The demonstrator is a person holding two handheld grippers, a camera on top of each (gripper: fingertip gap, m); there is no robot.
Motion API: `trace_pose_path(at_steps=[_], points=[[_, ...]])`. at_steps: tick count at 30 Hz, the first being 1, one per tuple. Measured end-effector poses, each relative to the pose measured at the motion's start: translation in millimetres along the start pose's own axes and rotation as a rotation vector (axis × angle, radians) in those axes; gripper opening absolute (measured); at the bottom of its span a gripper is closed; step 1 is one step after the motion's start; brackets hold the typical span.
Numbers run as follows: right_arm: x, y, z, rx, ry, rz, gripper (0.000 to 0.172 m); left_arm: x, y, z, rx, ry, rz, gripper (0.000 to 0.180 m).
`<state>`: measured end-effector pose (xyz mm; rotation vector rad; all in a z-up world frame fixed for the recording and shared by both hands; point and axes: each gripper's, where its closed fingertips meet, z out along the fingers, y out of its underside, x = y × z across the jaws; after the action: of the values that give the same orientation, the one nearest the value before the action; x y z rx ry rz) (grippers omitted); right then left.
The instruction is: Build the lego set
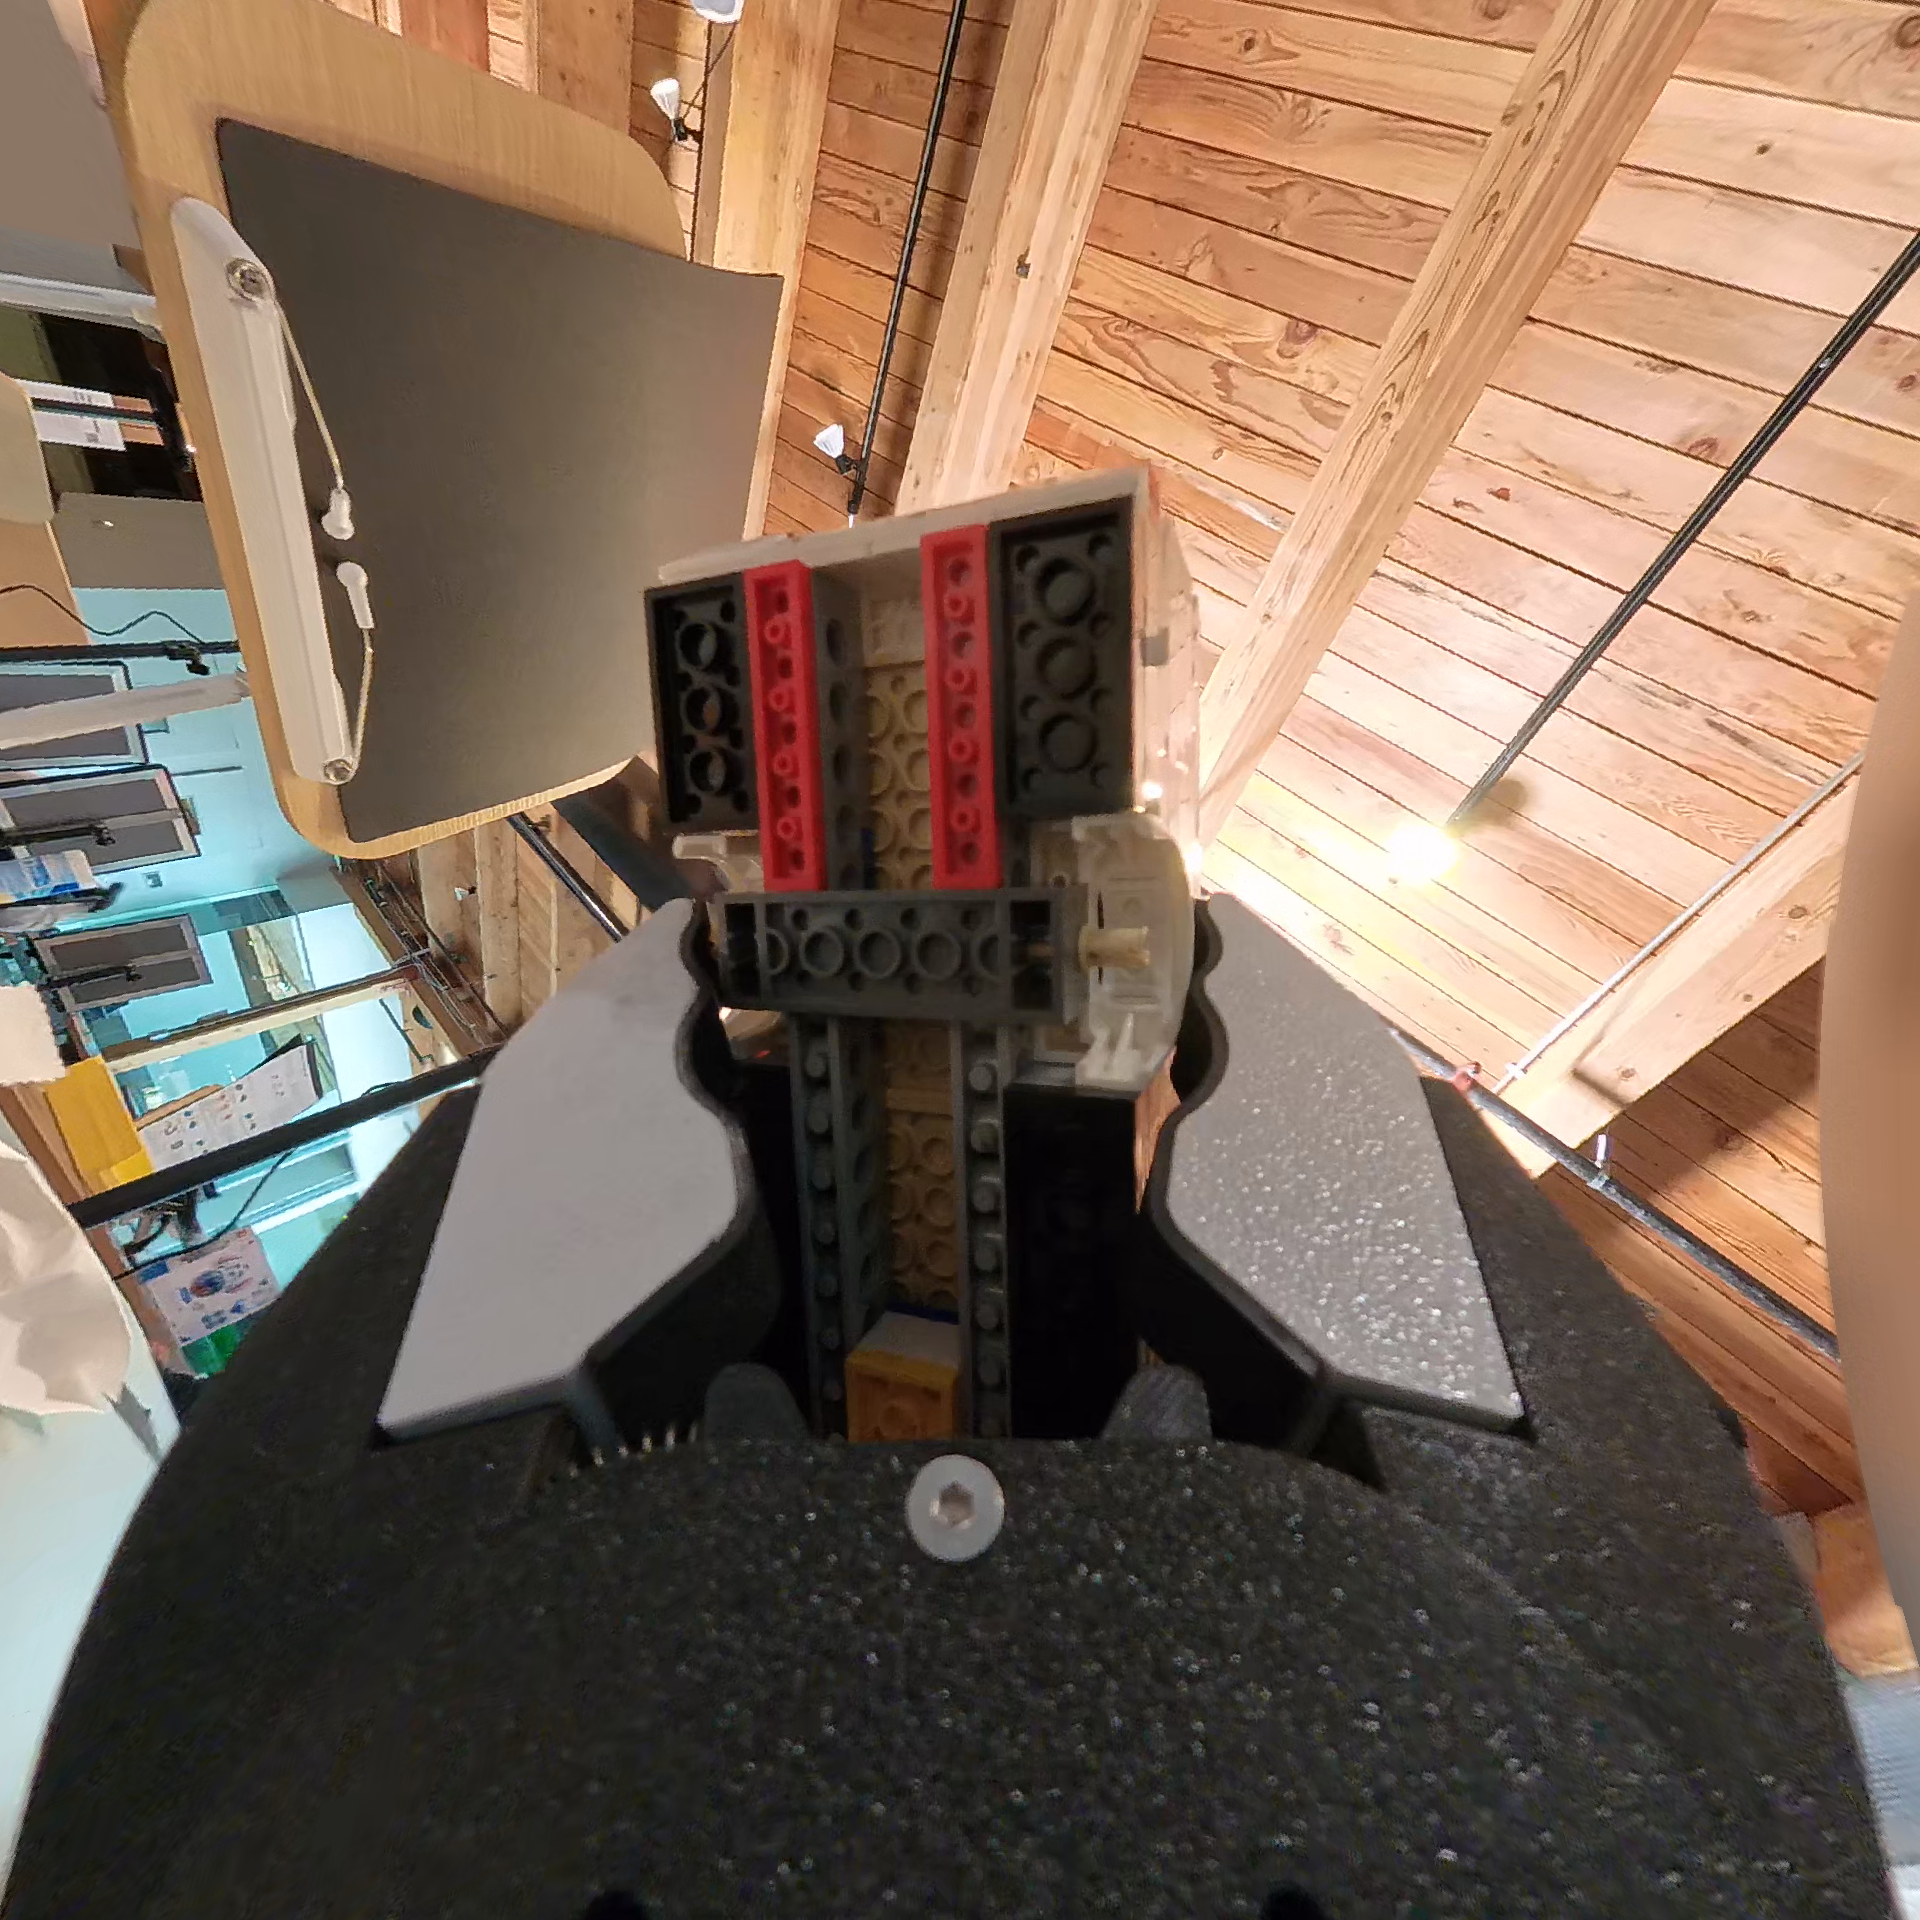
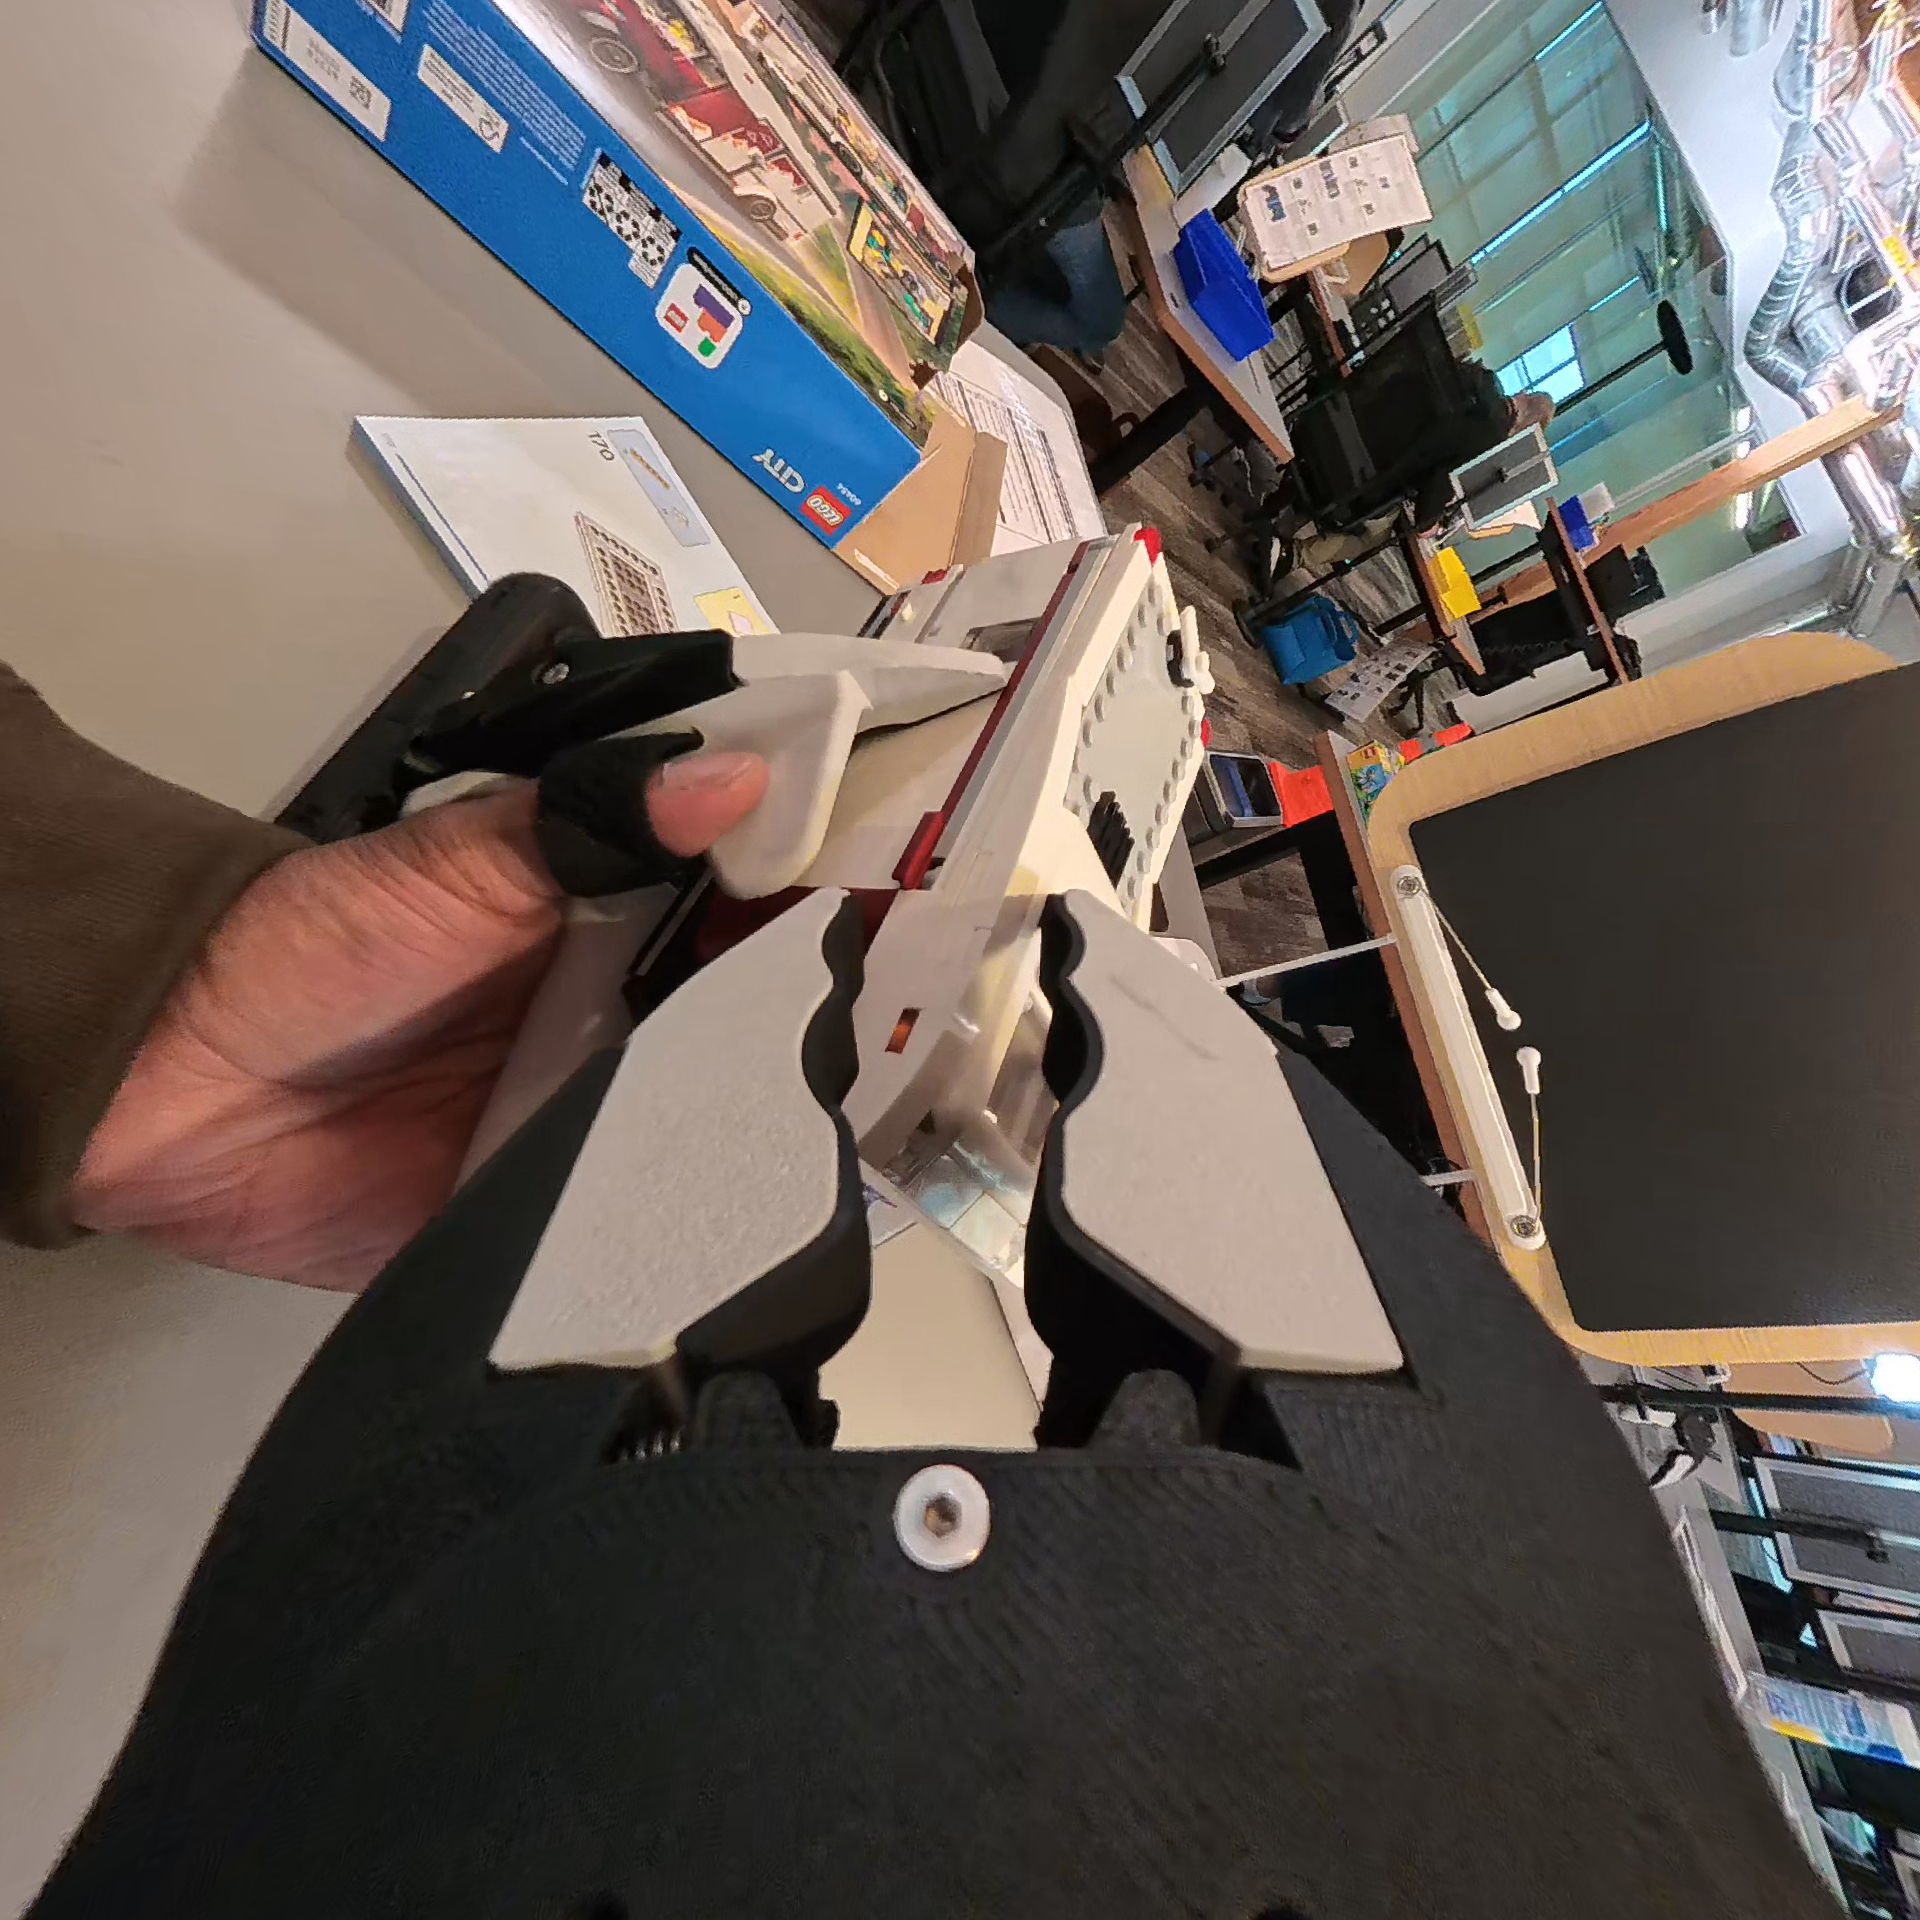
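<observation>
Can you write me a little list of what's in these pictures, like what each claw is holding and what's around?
Left claw: clamped on the toy brick vehicle, underside showing.
Right claw: closed on the same model's white end.
Hand: holding the left claw.
Table: blue box, booklet.
Above: wooden ceiling.

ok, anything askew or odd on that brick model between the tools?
Yes: on the brick model's underside, the dark grey axle plate sits slightly tilted, with a clear wheel arch but no wheel visible. Left tool clamps there.
</observation>
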<state>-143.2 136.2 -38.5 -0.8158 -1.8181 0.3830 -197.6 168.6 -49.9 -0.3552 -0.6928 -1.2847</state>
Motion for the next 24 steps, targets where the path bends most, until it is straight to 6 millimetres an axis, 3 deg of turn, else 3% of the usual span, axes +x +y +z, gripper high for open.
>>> trace_pose_path(at_steps=[4,7,10,15,19,24], points=[[-0.6,-6.1,-2.1,0.030,0.015,-0.047,0.035,3.9,1.1,4.1,-0.046,0.037,-0.048,0.085],[4.7,-16.8,-15.3,0.099,0.013,-0.022,0.037,12.5,4.8,9.2,-0.101,0.097,-0.074,0.085],[14.2,-17.3,-29.9,0.148,-0.043,0.155,0.042,13.9,2.7,10.6,-0.140,0.139,-0.108,0.085],[24.3,3.5,-36.1,0.146,-0.181,0.533,0.041,17.2,-1.9,9.3,-0.182,0.208,-0.195,0.085],[16.6,2.9,-32.6,0.207,-0.392,0.872,0.037,21.5,4.6,6.2,-0.250,0.249,-0.260,0.085],[-2.2,7.1,-28.0,0.209,-0.522,1.056,0.035,32.5,13.6,-1.1,-0.355,0.289,-0.315,0.085]])
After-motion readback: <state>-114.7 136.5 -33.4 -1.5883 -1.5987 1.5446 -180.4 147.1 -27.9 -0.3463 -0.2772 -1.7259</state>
